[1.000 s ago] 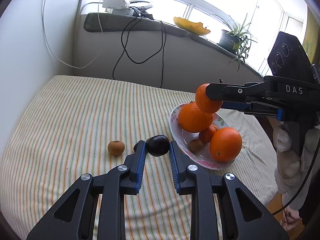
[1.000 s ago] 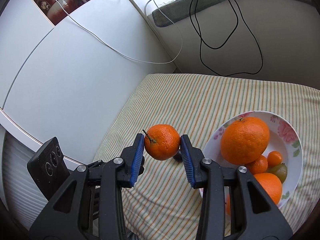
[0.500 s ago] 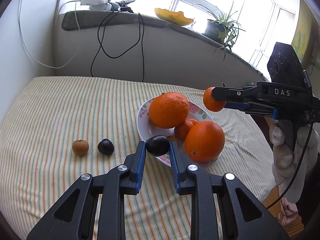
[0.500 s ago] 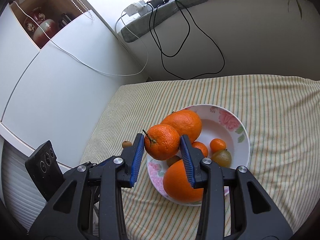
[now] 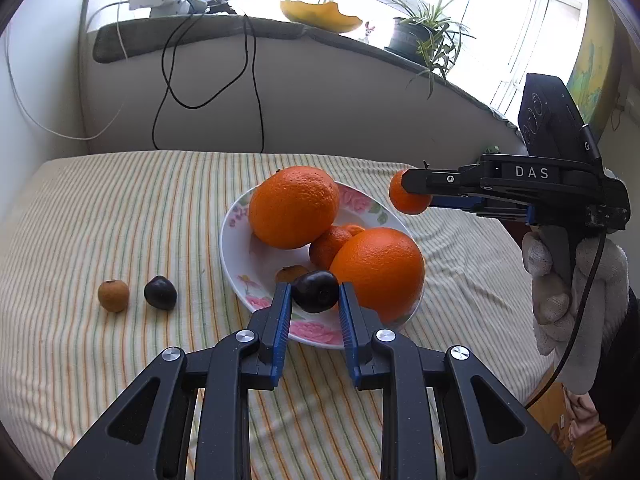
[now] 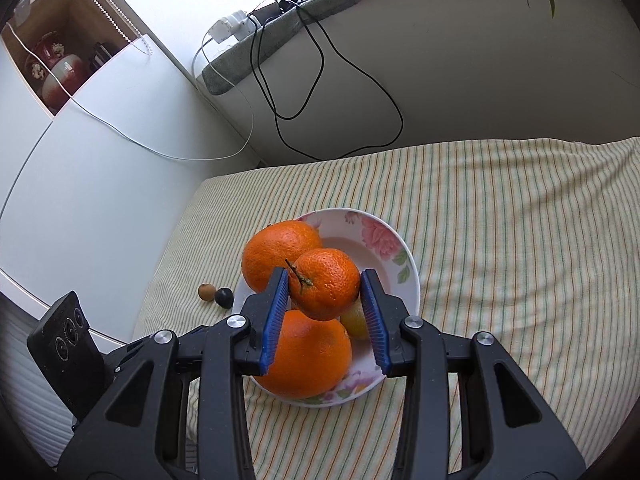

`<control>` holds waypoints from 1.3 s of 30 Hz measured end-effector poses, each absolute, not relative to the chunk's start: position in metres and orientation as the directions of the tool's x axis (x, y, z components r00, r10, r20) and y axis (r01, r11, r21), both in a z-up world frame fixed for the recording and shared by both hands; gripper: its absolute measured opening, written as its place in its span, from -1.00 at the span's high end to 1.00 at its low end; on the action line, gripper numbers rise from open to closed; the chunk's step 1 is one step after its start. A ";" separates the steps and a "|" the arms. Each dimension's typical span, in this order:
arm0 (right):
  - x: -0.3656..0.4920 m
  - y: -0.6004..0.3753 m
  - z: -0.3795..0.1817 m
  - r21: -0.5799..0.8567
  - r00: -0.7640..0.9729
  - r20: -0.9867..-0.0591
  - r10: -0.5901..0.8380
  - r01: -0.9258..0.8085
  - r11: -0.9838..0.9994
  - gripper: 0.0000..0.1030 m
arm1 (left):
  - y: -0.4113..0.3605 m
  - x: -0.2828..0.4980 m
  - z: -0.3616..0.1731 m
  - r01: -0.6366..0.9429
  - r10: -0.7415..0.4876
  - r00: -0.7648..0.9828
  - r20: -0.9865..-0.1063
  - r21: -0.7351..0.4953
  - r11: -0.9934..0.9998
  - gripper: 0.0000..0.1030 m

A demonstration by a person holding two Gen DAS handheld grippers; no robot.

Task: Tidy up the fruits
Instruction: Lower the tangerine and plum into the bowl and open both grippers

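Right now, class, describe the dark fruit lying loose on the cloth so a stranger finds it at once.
Start at the flowered plate on the striped cloth. Left of it lie two small fruits. The dark plum is nearer the plate, near-black, unlike its tan-brown neighbour.

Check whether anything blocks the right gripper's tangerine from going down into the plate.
The tangerine hangs over two big oranges that fill the near side of the plate; only the far side is bare.

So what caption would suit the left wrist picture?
Left tongs grip a dark round plum over the floral white plate of oranges; right tongs carry a small orange mandarin.
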State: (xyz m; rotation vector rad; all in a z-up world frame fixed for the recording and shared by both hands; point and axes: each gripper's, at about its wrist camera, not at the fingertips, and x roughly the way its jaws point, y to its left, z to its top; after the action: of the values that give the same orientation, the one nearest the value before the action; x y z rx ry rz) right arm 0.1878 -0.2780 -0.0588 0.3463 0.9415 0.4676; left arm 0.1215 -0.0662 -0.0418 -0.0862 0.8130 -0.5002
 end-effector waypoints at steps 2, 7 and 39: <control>0.189 -0.282 -0.062 0.474 0.503 -0.692 0.518 -0.225 0.851 0.24 | -0.070 0.122 -0.043 0.397 -0.457 0.575 -0.678 -0.257 0.881 0.57; 0.193 -0.288 -0.071 0.470 0.497 -0.703 0.509 -0.213 0.857 0.24 | -0.075 0.122 -0.044 0.400 -0.453 0.569 -0.687 -0.250 0.882 0.57; 0.206 -0.275 -0.086 0.441 0.462 -0.740 0.489 -0.216 0.871 0.23 | -0.073 0.123 -0.045 0.375 -0.425 0.573 -0.700 -0.237 0.896 0.52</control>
State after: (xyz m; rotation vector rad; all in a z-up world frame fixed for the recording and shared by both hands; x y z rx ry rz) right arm 0.2058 -0.2746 -0.0863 0.3037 1.0024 0.4419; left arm 0.1229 -0.0729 -0.0448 -0.0645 0.8382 -0.4697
